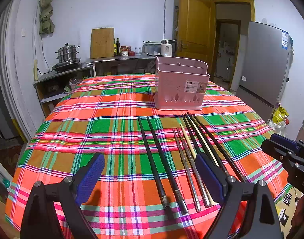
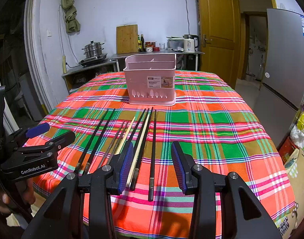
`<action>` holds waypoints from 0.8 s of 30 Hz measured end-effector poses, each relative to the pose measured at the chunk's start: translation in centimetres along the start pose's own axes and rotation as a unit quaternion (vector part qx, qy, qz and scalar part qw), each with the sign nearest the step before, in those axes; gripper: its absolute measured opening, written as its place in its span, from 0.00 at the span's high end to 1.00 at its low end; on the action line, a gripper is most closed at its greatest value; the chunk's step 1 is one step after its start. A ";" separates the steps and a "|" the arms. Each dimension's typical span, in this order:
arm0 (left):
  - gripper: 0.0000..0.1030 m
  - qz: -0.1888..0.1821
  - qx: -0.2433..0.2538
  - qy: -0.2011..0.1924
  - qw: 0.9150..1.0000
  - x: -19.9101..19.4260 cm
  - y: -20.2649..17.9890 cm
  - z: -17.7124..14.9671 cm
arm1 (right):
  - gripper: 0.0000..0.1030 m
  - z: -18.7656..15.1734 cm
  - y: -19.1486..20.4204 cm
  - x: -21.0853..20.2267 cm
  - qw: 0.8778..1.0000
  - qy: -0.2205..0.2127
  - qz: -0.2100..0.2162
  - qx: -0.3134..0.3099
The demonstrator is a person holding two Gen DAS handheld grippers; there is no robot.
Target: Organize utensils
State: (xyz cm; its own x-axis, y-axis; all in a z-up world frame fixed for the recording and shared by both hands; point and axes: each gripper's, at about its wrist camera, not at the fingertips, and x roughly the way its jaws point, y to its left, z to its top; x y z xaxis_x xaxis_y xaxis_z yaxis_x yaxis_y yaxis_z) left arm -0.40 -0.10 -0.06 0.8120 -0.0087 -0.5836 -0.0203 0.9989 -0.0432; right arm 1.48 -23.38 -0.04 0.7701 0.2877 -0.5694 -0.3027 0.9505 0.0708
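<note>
A pink utensil basket [image 1: 180, 83] stands upright on the plaid tablecloth [image 1: 104, 131], far centre; it also shows in the right wrist view [image 2: 151, 79]. Several chopsticks lie side by side in front of it: a black pair [image 1: 159, 161], a metal pair [image 1: 188, 169], a pale wooden one [image 1: 193, 159] and more black ones [image 1: 211, 145]. My left gripper [image 1: 150, 163] is open, hovering above the black and metal pairs. My right gripper [image 2: 152, 155] is open above a black chopstick [image 2: 152, 153] and a pale one [image 2: 139, 147]. Both grippers are empty.
A counter [image 2: 152, 52] behind the table holds a steamer pot, cutting board, bottles and kettle. A fridge [image 2: 287, 59] and open wooden door [image 2: 215, 31] stand at right. Bags [image 2: 299, 131] sit at the right by the table. The table's near edge lies just below the grippers.
</note>
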 end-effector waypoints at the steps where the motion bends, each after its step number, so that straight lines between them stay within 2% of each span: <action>1: 0.10 0.000 0.000 0.000 1.000 0.0 0.0 0.0 | 0.61 0.0 0.0 0.0 1.000 0.000 0.000 0.000; 24: 0.10 -0.001 -0.001 0.000 1.000 0.0 0.0 0.1 | 0.61 0.1 0.4 0.0 1.000 0.001 0.001 -0.001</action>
State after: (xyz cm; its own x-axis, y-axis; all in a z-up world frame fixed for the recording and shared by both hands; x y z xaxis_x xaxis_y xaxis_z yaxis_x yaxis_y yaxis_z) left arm -0.35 -0.13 -0.04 0.8116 -0.0098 -0.5842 -0.0206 0.9988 -0.0454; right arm 1.37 -22.97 0.06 0.7685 0.2886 -0.5711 -0.3051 0.9498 0.0694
